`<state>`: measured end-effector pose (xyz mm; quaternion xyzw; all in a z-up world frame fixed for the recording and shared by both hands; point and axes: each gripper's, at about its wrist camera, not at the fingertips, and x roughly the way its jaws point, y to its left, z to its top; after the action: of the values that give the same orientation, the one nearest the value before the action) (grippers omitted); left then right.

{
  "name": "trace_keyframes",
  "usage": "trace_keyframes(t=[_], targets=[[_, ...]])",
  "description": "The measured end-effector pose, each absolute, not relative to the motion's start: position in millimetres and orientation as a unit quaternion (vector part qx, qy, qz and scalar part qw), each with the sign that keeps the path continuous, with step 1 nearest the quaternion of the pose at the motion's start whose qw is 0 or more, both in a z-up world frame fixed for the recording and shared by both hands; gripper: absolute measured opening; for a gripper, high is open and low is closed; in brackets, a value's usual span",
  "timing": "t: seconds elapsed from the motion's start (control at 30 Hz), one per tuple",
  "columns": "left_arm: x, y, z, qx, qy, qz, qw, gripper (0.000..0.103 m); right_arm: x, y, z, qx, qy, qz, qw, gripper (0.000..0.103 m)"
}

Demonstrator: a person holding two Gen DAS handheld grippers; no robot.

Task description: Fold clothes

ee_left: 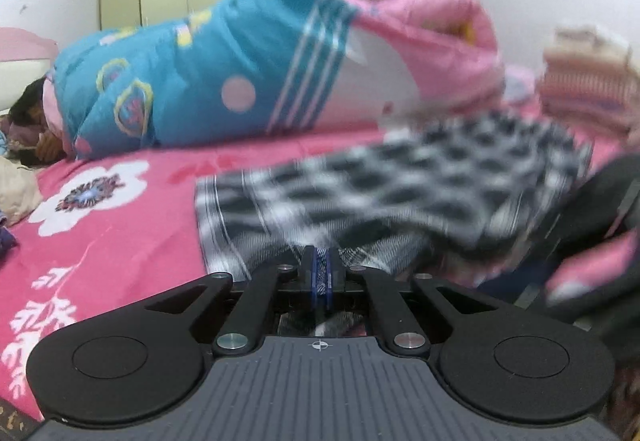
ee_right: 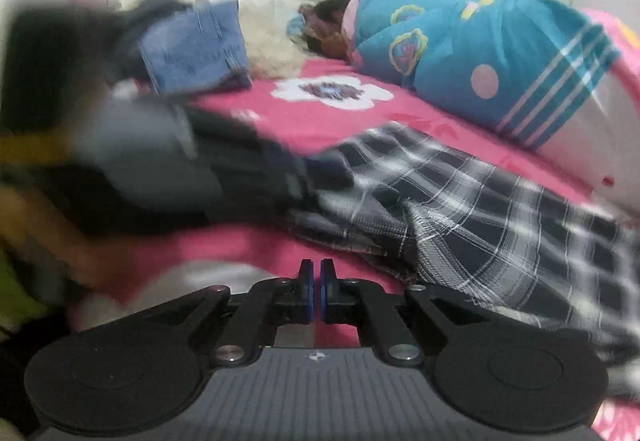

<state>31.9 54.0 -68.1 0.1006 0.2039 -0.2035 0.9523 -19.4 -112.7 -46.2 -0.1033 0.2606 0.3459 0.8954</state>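
The soft, light plaid garment point(ee_right: 480, 201) on the bed point(ee_left: 120, 209) looks best pinched at its hem; left gripper point(ee_left: 320, 273) clamps its edge, right gripper point(ee_right: 315, 291) fingers together, empty.

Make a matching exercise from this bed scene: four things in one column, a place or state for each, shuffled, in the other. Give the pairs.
Things
1. black-and-white plaid garment
2. blue quilt with pink dots
3. folded blue denim jeans
4. right gripper

Places or states
A. piled near the white headboard
B. shut, nothing between its pads
C. spread on the pink flowered bedsheet, in front of the grippers
D. bunched along the bed's far side

Pairs: 1-C, 2-D, 3-A, 4-B
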Motion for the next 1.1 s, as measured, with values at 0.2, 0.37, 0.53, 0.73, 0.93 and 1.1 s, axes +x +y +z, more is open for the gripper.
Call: trace_keyframes(t=[0.2,0.37,0.53,0.73,0.93,1.1], targets=[[28,61,-74,0.107,0.225,-0.202,0.947,0.003,14,-153,-22,-0.015,0.248,0.278,0.928,0.003],[28,66,-73,0.098,0.23,-0.202,0.947,0.004,46,-126,-54,-0.019,0.302,0.293,0.907,0.003],[26,90,-67,0.04,0.211,-0.209,0.954,0.004,19,-108,-64,-0.076,0.289,0.32,0.899,0.003],[32,95,-53,-0.019,0.182,-0.23,0.956,0.004,13,-107,-65,-0.092,0.286,0.321,0.898,0.003],[48,83,-69,-0.015,0.242,-0.213,0.946,0.005,3,-99,-65,-0.128,0.275,0.322,0.897,0.003],[51,97,-73,-0.059,0.26,-0.214,0.94,0.006,-10,-120,-42,-0.11,0.258,0.303,0.911,0.003]])
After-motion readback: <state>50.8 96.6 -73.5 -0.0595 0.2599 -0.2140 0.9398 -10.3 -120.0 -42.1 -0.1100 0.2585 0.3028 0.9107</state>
